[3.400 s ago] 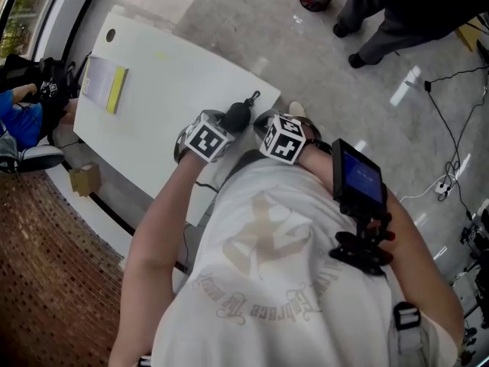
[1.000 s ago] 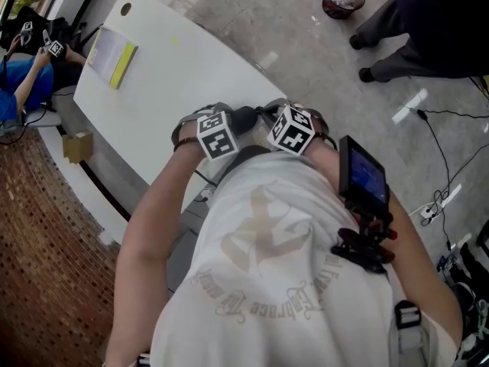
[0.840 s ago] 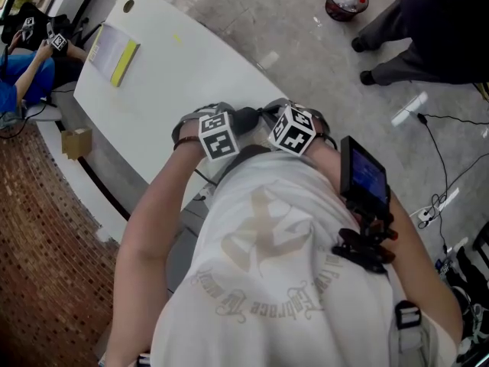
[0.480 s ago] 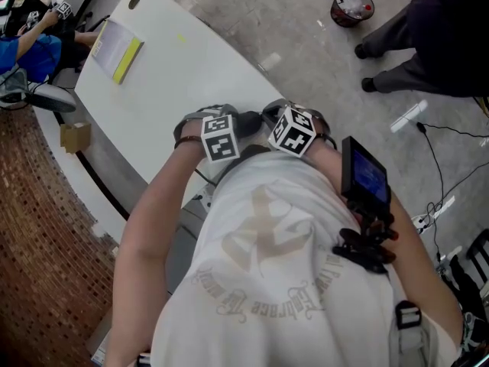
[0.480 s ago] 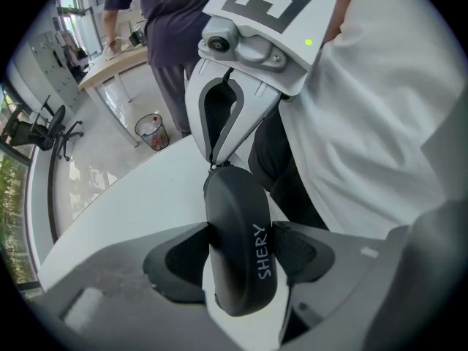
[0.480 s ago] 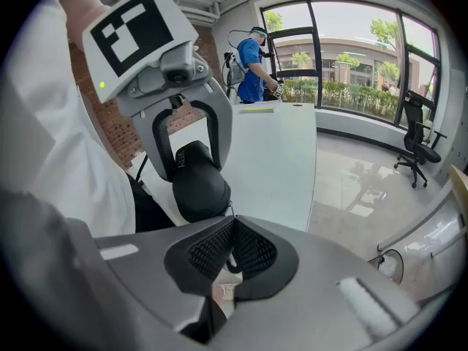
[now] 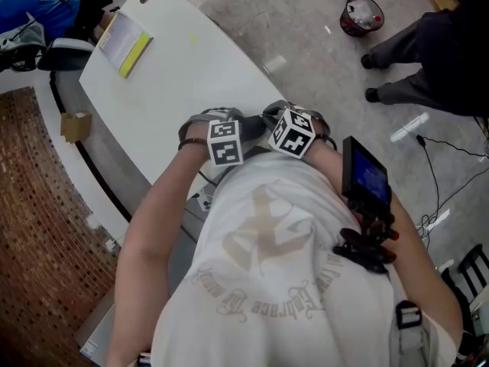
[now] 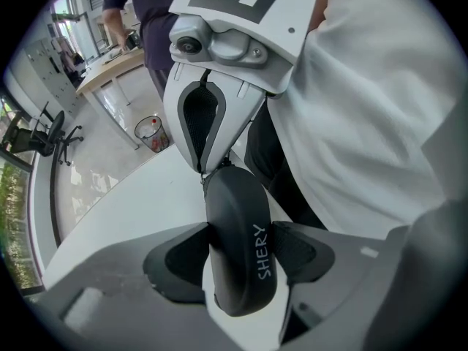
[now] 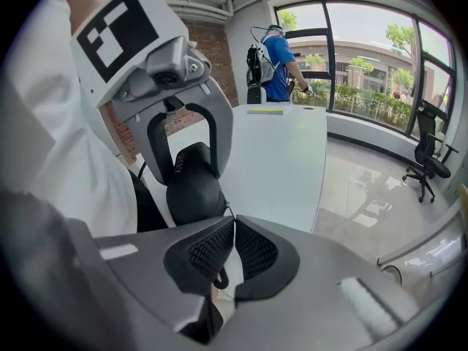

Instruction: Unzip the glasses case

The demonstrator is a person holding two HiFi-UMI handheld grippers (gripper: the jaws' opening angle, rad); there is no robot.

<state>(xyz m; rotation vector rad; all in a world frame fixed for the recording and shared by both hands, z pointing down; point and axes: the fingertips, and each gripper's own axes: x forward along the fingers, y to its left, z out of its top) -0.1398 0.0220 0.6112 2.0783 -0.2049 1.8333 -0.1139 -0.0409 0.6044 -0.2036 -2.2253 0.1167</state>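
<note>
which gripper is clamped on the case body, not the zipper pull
The left gripper: its jaws squeeze the black glasses case across its width. The right gripper pinches only the thin zipper pull.

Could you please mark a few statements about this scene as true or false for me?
1. The left gripper is clamped on the black glasses case. True.
2. The right gripper has its jaws wide apart and empty. False: they are pinched together on the zipper pull at the end of the case.
3. A yellow and white booklet lies at the far end of the white table. True.
4. The red bin stands on the table. False: it stands on the floor, beyond the table.
5. The case lies beside the booklet. False: it is held at the table's near edge, close to the person's body.
</note>
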